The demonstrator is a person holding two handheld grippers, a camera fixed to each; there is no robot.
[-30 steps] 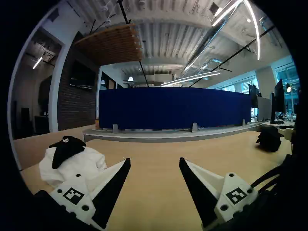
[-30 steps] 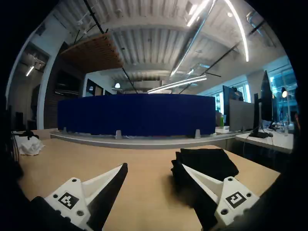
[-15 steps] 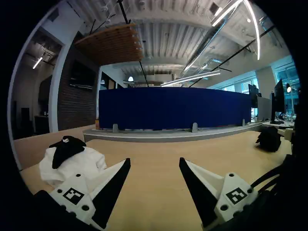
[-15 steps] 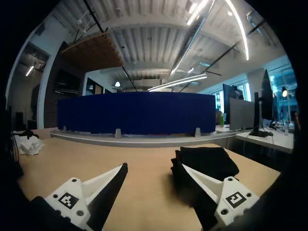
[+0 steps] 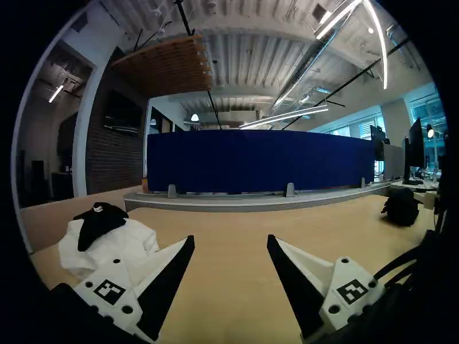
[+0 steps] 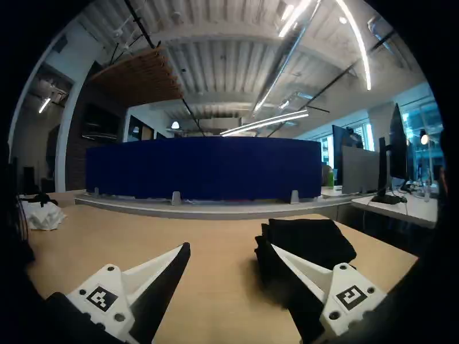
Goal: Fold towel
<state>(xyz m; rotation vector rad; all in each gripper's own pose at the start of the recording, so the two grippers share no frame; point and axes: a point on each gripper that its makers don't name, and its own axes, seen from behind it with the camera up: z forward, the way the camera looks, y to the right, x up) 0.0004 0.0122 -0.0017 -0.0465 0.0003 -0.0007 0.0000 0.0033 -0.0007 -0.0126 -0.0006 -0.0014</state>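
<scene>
In the left gripper view a crumpled white towel [image 5: 112, 247] with a black cloth [image 5: 101, 221] on top lies on the wooden table, just beyond the left finger. My left gripper [image 5: 230, 243] is open over bare wood. In the right gripper view a stack of folded black towels [image 6: 310, 243] sits on the table, partly behind the right finger [image 6: 312, 275]. My right gripper [image 6: 229, 252] is open and holds nothing. The white pile [image 6: 43, 216] shows far off at the left edge there, and the black stack [image 5: 401, 207] sits at the far right in the left gripper view.
A blue partition [image 5: 258, 160] on a grey base runs along the back of the table [image 5: 229, 286]. Monitors [image 6: 393, 157] stand on a desk to the right. Cables [image 5: 413, 261] hang near the right finger in the left gripper view.
</scene>
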